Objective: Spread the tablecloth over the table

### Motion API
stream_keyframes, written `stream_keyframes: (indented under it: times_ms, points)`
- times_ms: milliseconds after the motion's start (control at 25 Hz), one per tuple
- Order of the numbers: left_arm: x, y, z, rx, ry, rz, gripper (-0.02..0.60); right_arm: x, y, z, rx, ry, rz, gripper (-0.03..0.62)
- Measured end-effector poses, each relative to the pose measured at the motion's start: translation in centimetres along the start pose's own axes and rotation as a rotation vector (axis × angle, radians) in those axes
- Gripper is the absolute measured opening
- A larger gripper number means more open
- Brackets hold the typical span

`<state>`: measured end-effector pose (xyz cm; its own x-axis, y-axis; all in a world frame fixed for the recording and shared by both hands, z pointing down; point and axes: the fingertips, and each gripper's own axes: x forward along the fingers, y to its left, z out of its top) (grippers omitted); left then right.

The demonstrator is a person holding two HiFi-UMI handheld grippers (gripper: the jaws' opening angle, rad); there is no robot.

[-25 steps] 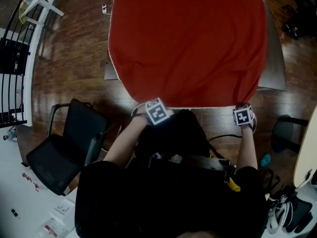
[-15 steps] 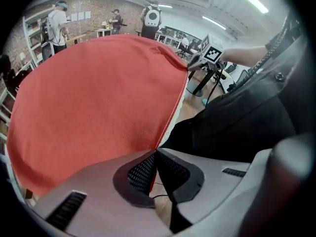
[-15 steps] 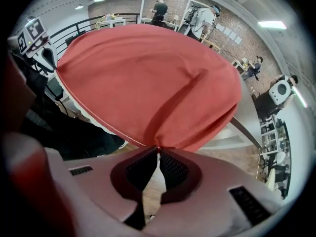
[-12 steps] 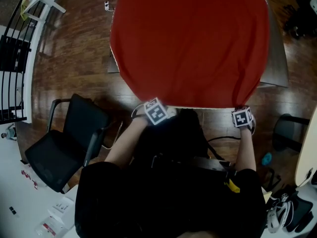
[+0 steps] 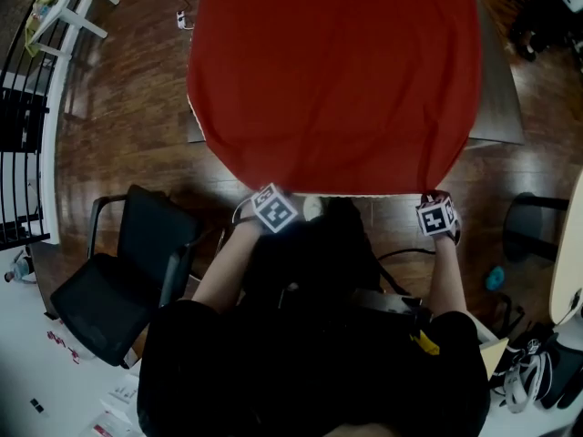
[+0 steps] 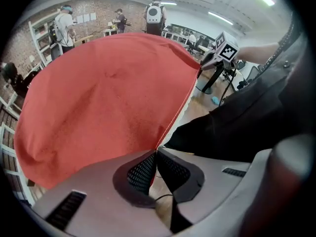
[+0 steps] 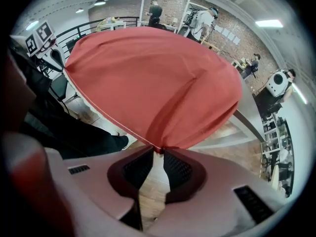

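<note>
Brick wall (image 6: pixel 29 48), bystanders (image 6: pixel 64 23) behind tablecloth (image 6: pixel 98 98) appear only in gripper views.

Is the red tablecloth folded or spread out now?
Spread. The red tablecloth covers nearly the whole table; only a strip shows at the right.

Head view: mounted on the head, looking steeply down from well above. Takes in the whole red tablecloth (image 5: pixel 332 71), a bare strip of table (image 5: pixel 499 107), wooden floor (image 5: pixel 118 135), a black chair (image 5: pixel 118 271), plus left gripper (image 5: pixel 273 203) and right gripper (image 5: pixel 435 209) at the near hem.

Left gripper view: low, close behind its own jaws pinched on the hem, facing along the hem toward the right gripper.

Right gripper view: same mounting, close behind jaws just parted with the cloth corner between the tips, facing back toward the left gripper.

Shared by all three: cloth top, near hem. Shared by the gripper views only: brick wall (image 6: pixel 29 48) at the back.
</note>
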<state>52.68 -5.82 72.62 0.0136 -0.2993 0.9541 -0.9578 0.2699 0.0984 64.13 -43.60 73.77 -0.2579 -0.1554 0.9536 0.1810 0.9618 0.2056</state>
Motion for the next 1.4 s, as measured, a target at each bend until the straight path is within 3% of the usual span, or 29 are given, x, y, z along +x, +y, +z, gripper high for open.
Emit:
stream_keyframes:
  times_ms: [40, 120, 160, 320, 520, 680, 840, 960, 1000, 1080, 1240, 1400]
  points:
    - [-0.1, 0.2, 0.3, 0.009, -0.016, 0.019, 0.015, -0.1, 0.0, -0.3, 0.004, -0.005, 0.004, 0.071]
    - [-0.5, 0.6, 0.4, 0.001, -0.053, 0.049, 0.13, -0.8, -0.3, -0.6, 0.019, -0.024, 0.0, 0.097]
    - [-0.8, 1.1, 0.4, -0.023, -0.077, 0.064, 0.15, -1.2, -0.6, -0.8, 0.035, -0.033, -0.008, 0.097]
    - [-2.1, 4.3, 0.2, -0.204, -0.206, 0.14, 0.149, -2.0, -3.2, -0.9, 0.103, -0.085, -0.075, 0.097]
    - [-4.6, 7.3, 2.6, -0.415, -0.391, 0.241, 0.135, -2.5, -3.1, 7.0, 0.029, -0.267, -0.038, 0.096]
    - [-7.0, 9.2, 1.4, -0.499, -0.483, 0.327, 0.089, -4.0, 2.7, 17.0, -0.128, -0.441, 0.054, 0.095]
    - [-9.3, 10.3, -3.0, -0.643, -0.502, 0.401, 0.07, -7.7, 8.6, 23.8, -0.229, -0.544, 0.171, 0.095]
    - [-8.8, 12.4, -7.4, -0.825, -0.514, 0.445, 0.067, -8.4, 10.4, 26.6, -0.307, -0.579, 0.211, 0.094]
    - [-8.7, 13.5, -8.9, -0.892, -0.525, 0.462, 0.067, -8.3, 10.7, 27.4, -0.326, -0.586, 0.217, 0.052]
    - [-9.1, 15.8, -11.3, -0.994, -0.546, 0.51, 0.067, -8.4, 11.3, 28.6, -0.354, -0.593, 0.235, 0.037]
    - [-10.0, 17.6, -13.4, -1.042, -0.5, 0.608, 0.066, -8.7, 13.6, 30.8, -0.463, -0.605, 0.34, 0.037]
    - [-10.4, 19.4, -12.6, -1.065, -0.534, 0.633, 0.066, -8.6, 19.6, 34.4, -0.578, -0.591, 0.455, 0.037]
